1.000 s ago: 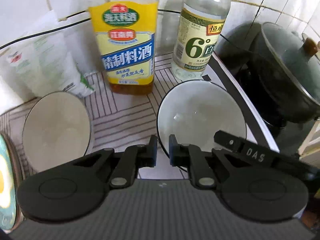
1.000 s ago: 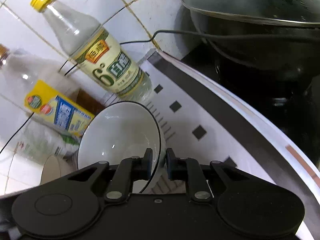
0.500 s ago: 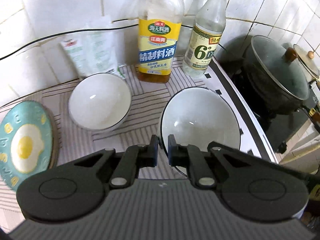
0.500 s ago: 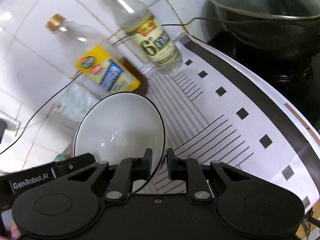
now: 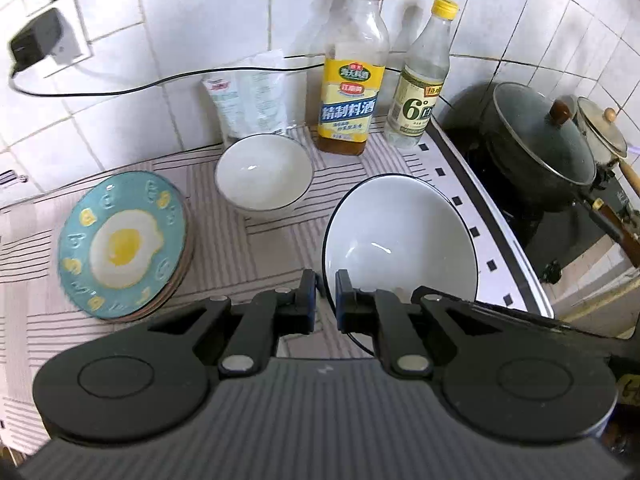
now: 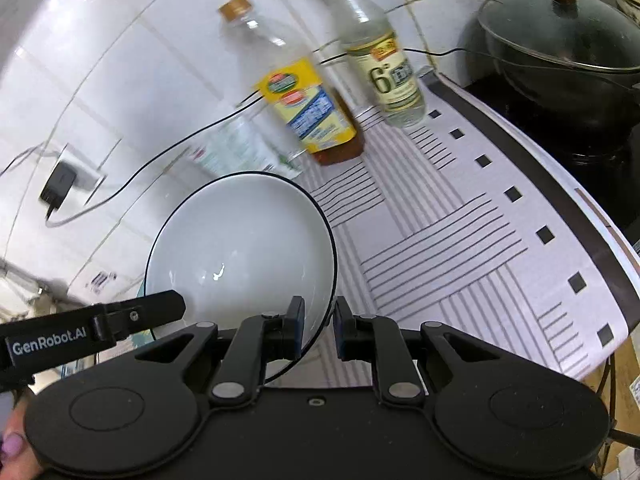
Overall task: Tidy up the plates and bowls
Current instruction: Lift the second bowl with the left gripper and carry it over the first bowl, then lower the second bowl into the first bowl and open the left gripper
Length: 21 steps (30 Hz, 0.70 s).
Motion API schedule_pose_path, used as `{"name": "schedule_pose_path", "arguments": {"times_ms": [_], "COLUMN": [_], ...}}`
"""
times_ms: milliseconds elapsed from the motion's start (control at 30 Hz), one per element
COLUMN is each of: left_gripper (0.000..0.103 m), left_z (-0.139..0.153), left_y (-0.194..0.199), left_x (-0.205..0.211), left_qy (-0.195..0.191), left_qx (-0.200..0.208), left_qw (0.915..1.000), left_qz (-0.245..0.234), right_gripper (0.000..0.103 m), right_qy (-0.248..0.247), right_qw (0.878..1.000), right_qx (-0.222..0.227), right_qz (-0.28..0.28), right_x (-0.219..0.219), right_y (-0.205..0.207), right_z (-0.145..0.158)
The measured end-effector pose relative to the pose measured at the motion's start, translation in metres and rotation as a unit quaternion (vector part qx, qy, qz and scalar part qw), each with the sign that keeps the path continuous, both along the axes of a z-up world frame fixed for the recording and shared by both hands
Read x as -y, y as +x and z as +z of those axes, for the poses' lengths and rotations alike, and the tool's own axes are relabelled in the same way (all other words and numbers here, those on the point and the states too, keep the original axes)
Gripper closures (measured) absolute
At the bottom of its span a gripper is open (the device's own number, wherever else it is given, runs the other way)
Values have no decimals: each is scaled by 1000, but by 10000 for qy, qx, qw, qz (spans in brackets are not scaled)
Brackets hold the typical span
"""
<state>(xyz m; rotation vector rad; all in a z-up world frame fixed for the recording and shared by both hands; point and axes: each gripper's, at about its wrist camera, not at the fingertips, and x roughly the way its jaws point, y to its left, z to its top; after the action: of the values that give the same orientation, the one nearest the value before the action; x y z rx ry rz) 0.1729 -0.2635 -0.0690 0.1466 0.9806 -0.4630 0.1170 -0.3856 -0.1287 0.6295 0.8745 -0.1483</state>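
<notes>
A large white bowl with a thin black rim (image 5: 400,236) (image 6: 240,248) is held up above the striped counter mat (image 5: 260,248). My left gripper (image 5: 326,296) is shut on its near-left rim. My right gripper (image 6: 319,320) is shut on its right rim. A smaller white bowl (image 5: 264,172) sits on the mat near the wall. A stack of plates topped by a teal plate with a fried-egg pattern (image 5: 122,240) sits at the left. The left gripper's body shows in the right wrist view (image 6: 92,330).
Two bottles stand by the tiled wall: a yellow-labelled cooking wine (image 5: 354,76) and a clear vinegar bottle (image 5: 420,80). A white bag (image 5: 256,96) leans behind the small bowl. A dark lidded pot (image 5: 540,148) sits on the stove at right. A cable and plug (image 5: 36,40) run along the wall.
Both grippers have risen and pulled back from the wall with the large bowl held between them. The small bowl and the plate stack have come fully into view.
</notes>
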Motion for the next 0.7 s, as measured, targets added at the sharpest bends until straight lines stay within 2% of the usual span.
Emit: {"name": "schedule_pose_path", "arguments": {"times_ms": [267, 467, 600, 700], "left_gripper": [94, 94, 94, 93], "left_z": [-3, -15, -25, -33], "left_y": [-27, -30, -25, -21], "left_x": [-40, -78, -104, -120], "left_qy": [26, 9, -96, -163], "left_qx": [-115, -277, -549, -733], "left_qw": [9998, 9988, 9965, 9943], "left_qz": [136, 404, 617, 756], "right_gripper": [84, 84, 84, 84], "right_qy": [-195, -395, -599, -579], "right_qw": [9994, 9973, 9944, 9931], "right_qx": [-4, 12, -1, -8], "right_qz": [301, 614, 873, 1015], "right_x": [-36, -67, -90, -100], "right_y": [-16, -11, -5, 2], "right_z": [9, 9, 5, 0]}}
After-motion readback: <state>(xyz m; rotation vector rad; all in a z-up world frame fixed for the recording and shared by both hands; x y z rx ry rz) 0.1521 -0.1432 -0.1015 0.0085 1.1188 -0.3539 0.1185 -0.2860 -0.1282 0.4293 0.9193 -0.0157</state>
